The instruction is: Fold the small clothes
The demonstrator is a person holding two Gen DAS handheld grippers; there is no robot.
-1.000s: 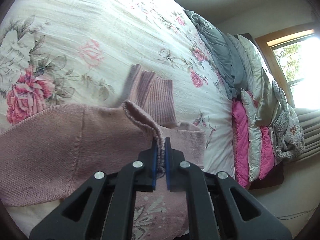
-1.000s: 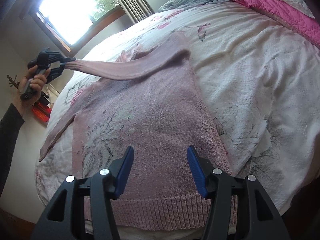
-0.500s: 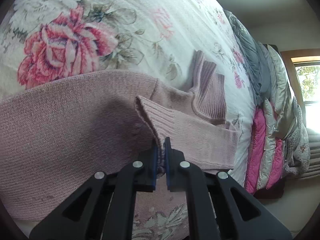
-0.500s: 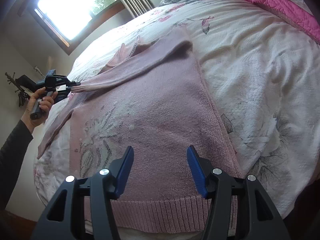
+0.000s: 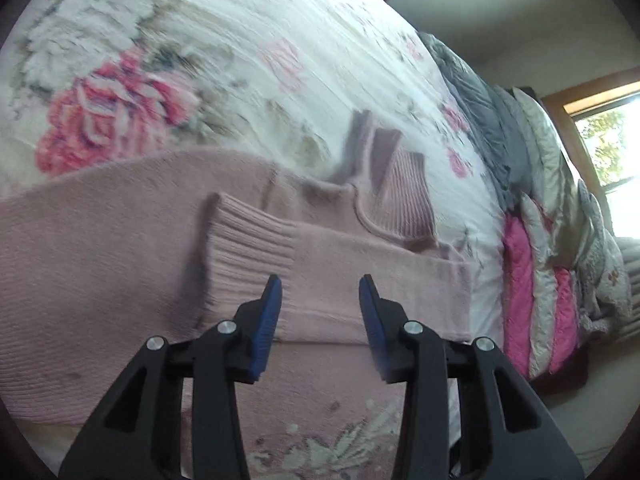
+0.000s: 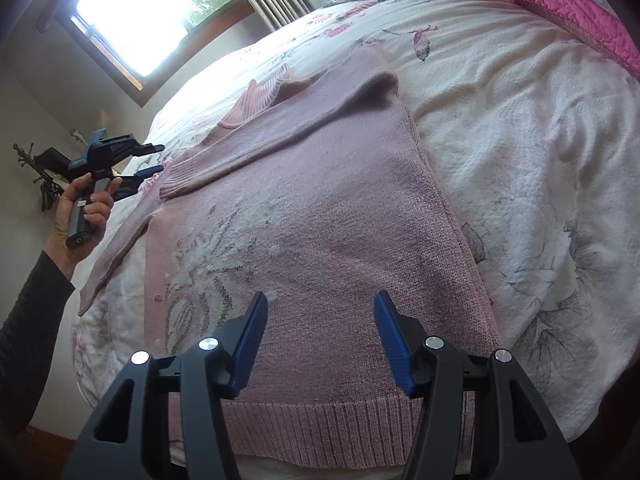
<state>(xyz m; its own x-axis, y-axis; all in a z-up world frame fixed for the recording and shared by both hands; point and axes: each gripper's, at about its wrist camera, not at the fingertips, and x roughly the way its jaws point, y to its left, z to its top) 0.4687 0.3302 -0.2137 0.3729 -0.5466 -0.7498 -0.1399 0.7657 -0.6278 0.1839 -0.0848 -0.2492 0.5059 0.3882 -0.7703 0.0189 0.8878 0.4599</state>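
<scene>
Since a second ago my left claw has let go of the sleeve cuff; its jaws now stand spread, empty. The pink sweater lies flat on the floral bedspread, that sleeve folded across its chest, cuff at 11 o'clock from the left claw. My right claw hovers spread above the hem at 6 o'clock. Step, I judge: first sleeve done. Next: the other sleeve.
</scene>
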